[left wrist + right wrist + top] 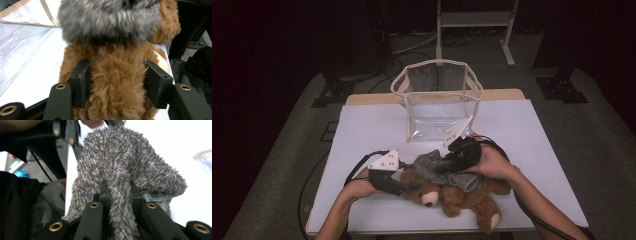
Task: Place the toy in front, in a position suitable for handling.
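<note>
While the left gripper (116, 82) clamps the brown teddy bear (117, 85) between its pads, the right gripper (120, 195) pinches the grey furry cloth (125, 162) tight, just beyond the left gripper, draped over the bear on the tabletop (532, 145).

High view: I'm looking from above the person's side, forward and down over the white table (377, 125), far enough back to take in the floor beyond it. Left gripper view: my camera rides the left gripper (116, 83), looks along its jaws, very close on the brown teddy bear (117, 82), with the clear bag (22, 42) at the left edge. Right gripper view: same mount on the right gripper (120, 195), tight on the grey furry cloth (125, 162). All three views share the bear-and-cloth pile near the table's front edge.
</note>
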A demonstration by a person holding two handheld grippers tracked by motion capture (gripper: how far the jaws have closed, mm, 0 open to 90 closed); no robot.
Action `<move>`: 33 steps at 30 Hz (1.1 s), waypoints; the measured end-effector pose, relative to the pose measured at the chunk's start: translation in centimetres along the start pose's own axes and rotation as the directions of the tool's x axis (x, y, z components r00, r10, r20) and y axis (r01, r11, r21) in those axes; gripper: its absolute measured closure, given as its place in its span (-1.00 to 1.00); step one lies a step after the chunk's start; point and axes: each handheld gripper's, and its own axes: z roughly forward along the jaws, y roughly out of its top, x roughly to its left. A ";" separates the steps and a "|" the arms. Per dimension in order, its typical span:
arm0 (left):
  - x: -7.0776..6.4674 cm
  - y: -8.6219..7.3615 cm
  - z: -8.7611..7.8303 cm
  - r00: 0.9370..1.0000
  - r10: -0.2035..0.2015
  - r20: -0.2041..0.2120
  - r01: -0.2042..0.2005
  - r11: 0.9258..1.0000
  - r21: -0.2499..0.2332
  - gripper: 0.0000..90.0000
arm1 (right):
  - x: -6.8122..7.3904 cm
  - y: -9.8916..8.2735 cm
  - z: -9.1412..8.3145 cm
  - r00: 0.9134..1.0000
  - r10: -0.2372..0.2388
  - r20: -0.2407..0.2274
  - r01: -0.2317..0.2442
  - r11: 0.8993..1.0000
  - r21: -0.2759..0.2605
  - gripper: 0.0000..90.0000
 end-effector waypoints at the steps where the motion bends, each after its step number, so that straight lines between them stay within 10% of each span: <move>1: 0.0 0.0 0.0 1.000 0.000 0.001 0.000 1.000 0.001 -0.04 | -0.2 -0.6 -0.7 1.000 0.013 0.013 -0.013 1.000 -0.016 0.72; 9: 0.1 0.2 0.1 1.000 -0.016 0.008 0.016 1.000 0.000 -0.15 | -0.8 -5.5 -3.2 0.988 0.135 0.069 -0.130 0.989 -0.065 0.72; 16: -0.1 1.0 0.7 1.000 -0.015 0.006 0.015 1.000 0.005 -0.26 | 0.7 -5.7 -2.7 0.992 0.098 0.080 -0.092 0.993 -0.079 0.73; 33: -0.3 0.2 0.8 1.000 -0.018 0.012 0.018 1.000 -0.004 -0.04 | 1.7 2.4 2.1 0.997 -0.078 -0.008 0.078 0.997 -0.005 0.72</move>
